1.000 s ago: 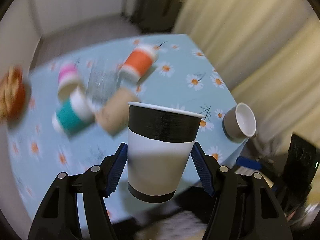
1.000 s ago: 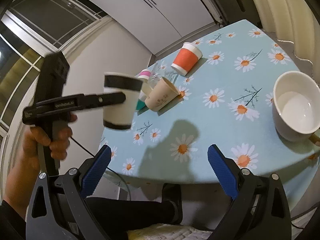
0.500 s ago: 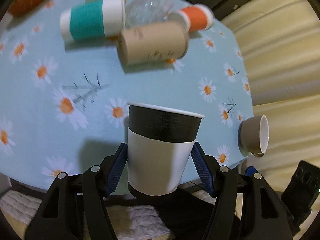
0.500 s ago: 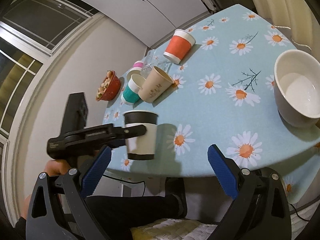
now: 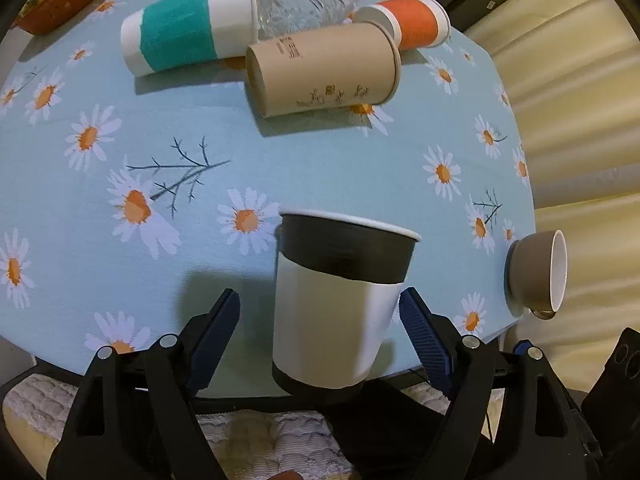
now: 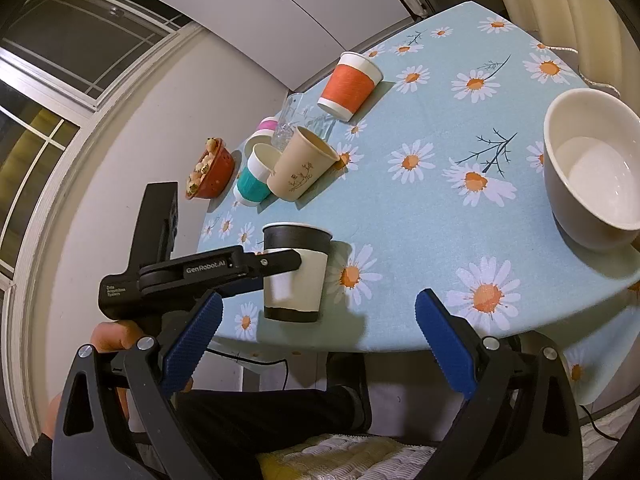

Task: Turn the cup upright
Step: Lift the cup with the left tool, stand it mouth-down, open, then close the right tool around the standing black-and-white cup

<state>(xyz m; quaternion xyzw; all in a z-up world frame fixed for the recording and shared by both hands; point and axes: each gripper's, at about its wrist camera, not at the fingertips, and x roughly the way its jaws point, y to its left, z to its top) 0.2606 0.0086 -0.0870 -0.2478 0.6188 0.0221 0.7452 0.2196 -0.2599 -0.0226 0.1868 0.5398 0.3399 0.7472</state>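
Our left gripper, jaws spread, flanks the black-and-white cup upright at the table near edge; right gripper gapes; tipped cups crowd the far side.

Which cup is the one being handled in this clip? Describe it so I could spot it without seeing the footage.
Start at the daisy-print tablecloth and go to its near edge, away from the cluster of tipped cups. There the black-and-white cup stands upright between the pads of the left gripper, which are opened off its sides. It alone has a black band under the rim, a white body and a black base; the others are teal, tan, orange and pink.
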